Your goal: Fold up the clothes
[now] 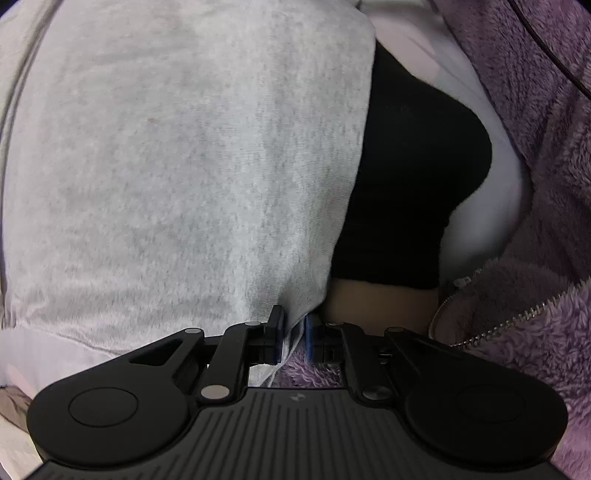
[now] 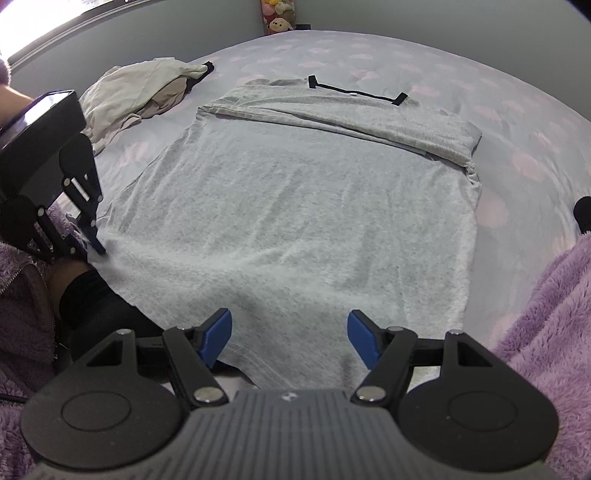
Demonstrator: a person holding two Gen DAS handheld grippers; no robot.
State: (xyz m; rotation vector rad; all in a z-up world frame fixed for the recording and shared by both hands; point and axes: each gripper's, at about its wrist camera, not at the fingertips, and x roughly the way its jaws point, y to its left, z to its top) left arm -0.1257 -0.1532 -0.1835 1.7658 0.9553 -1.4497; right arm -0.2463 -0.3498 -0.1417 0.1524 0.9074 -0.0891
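A grey T-shirt [image 2: 288, 206] lies spread on the bed, its far part folded over into a band [image 2: 351, 114]. My left gripper [image 1: 294, 332] is shut on the shirt's near left hem; the grey cloth [image 1: 184, 166] fills its view. It also shows in the right wrist view [image 2: 98, 247], at the shirt's left corner. My right gripper [image 2: 290, 341] is open, its blue fingers [image 2: 218, 338] spread over the near hem, holding nothing.
A beige garment [image 2: 136, 96] lies crumpled at the far left of the bed [image 2: 517, 122]. A black strap [image 2: 354, 92] lies beyond the shirt. The person's purple fleece jacket [image 2: 546, 325] and black top [image 1: 417, 184] are close by. Plush toys [image 2: 280, 16] stand at the wall.
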